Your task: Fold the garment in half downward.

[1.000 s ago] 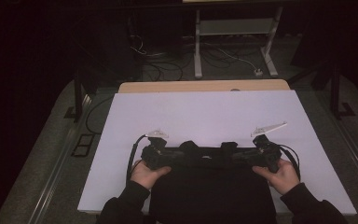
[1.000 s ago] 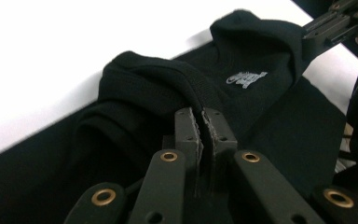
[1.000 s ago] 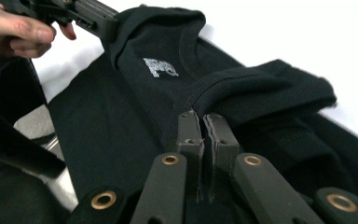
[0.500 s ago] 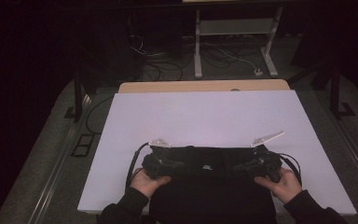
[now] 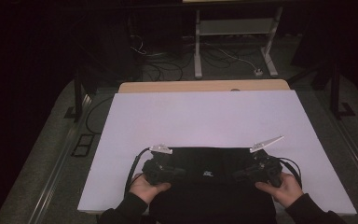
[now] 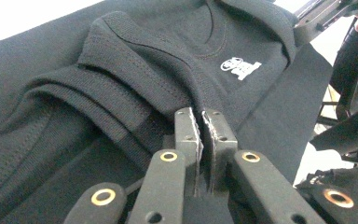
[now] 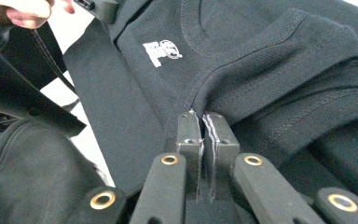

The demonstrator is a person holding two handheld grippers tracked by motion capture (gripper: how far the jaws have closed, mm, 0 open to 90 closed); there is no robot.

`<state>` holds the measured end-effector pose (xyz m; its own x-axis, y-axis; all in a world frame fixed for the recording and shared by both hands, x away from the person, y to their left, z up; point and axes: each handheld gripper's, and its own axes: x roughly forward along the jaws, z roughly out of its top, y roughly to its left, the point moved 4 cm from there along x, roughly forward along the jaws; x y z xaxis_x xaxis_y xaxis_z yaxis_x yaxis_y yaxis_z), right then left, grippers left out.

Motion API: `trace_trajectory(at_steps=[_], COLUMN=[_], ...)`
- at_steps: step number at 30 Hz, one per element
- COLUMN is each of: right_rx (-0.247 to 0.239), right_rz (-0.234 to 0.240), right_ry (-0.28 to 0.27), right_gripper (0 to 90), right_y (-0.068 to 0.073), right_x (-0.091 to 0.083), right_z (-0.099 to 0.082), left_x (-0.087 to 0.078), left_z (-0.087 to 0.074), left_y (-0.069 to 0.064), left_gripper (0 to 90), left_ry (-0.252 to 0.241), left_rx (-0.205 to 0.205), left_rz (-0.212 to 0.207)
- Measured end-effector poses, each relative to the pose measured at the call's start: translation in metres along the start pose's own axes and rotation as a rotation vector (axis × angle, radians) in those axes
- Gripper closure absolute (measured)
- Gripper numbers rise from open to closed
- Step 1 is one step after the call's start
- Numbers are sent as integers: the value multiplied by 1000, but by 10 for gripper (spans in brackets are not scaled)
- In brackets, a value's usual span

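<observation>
Both my hands sit low at the table's near edge, left gripper and right gripper each clamped on the black shirt.

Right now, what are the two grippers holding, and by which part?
Both hold the black T-shirt: left gripper and right gripper each have jaws shut on folded fabric either side of the neckline.

Ahead of both the left gripper and the right gripper, the white board lies bare right up to its far edge, open for a hand to pass. Between the two grippers, the folded black garment takes up the near strip. Outward of each gripper lies a bare white margin.
</observation>
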<state>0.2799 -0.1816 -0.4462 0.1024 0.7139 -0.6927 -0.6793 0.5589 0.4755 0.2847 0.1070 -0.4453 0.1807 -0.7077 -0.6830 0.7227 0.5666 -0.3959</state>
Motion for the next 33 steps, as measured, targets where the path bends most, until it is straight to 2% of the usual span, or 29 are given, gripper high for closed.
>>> trace_trajectory(at_steps=[12,16,21,26,33], right_rx=[-8,-11,-3,-7,-8], right_rz=[20,22,26,25,28], right_ry=[21,26,37,52,74], right_gripper=[841,840,840,840,829], right_y=[10,11,12,14,16], right_x=[0,0,-1,0,1], right_z=[-11,-14,-18,-21,-26], left_x=[1,2,6,5,5], left_z=[-10,-14,-18,-23,-27], left_y=[-7,-10,-16,-18,-21], left_gripper=[844,844,842,842,836], left_ry=[24,47,54,86,105], left_rx=[-8,-8,-27,-10,-11], left_rz=[-11,-16,-19,-24,-23])
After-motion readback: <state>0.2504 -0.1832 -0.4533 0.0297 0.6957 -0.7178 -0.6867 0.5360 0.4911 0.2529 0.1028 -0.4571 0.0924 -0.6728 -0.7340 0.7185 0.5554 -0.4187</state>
